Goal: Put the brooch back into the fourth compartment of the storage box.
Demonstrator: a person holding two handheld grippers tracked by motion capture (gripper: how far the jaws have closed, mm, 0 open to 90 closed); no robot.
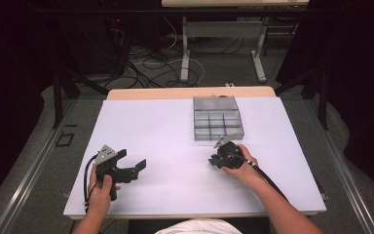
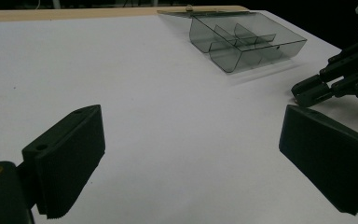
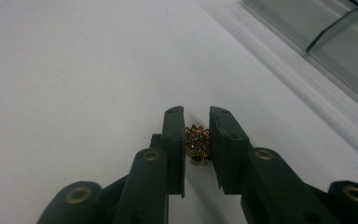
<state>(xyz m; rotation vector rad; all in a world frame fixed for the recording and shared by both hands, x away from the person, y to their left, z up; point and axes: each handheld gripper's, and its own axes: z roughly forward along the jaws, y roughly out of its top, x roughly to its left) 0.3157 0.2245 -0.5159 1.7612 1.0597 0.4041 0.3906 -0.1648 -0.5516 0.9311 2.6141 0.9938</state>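
A small gold ornament set with tiny stones (image 3: 197, 142) sits between the two black pads of my right gripper (image 3: 197, 116), which is shut on it just above the white table cover. In the high view my right gripper (image 1: 216, 161) is low over the cover, a little in front of a clear grey compartment box (image 1: 217, 138). My left gripper (image 1: 132, 160) rests at the near left of the table with its jaws wide open and nothing between them. The left gripper view shows its own wide jaws (image 2: 191, 154) and the right gripper (image 2: 307, 91) farther off.
The compartment box (image 2: 261, 51) stands open at the back right with its lid folded back; its near wall (image 3: 307, 28) shows close to the right gripper. A white sheet (image 1: 165, 131) covers the table. Cables and table legs lie on the floor beyond.
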